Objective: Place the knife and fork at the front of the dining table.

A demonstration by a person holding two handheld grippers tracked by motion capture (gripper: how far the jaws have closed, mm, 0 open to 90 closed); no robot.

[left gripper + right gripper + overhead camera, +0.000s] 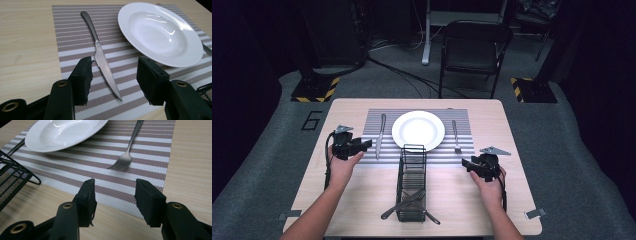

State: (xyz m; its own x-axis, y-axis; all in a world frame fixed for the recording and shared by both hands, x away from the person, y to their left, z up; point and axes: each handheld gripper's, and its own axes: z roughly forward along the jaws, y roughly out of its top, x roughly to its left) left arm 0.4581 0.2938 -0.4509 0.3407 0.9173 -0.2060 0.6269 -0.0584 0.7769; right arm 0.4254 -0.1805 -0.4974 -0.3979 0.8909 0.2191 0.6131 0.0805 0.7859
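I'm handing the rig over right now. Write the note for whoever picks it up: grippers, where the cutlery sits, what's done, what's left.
Left gripper: open, holding nothing, low over the knife blade tip.
Right gripper: open, holding nothing, at the placemat near edge, short of the fork.
Knife lies on the placemat left of the plate, fork right of it, tines toward the person.
Wire caddy stands in front of the plate with more cutlery in it.
Done: plate, knife and fork appear laid out.
Left: unclear; perhaps the cutlery in the caddy.
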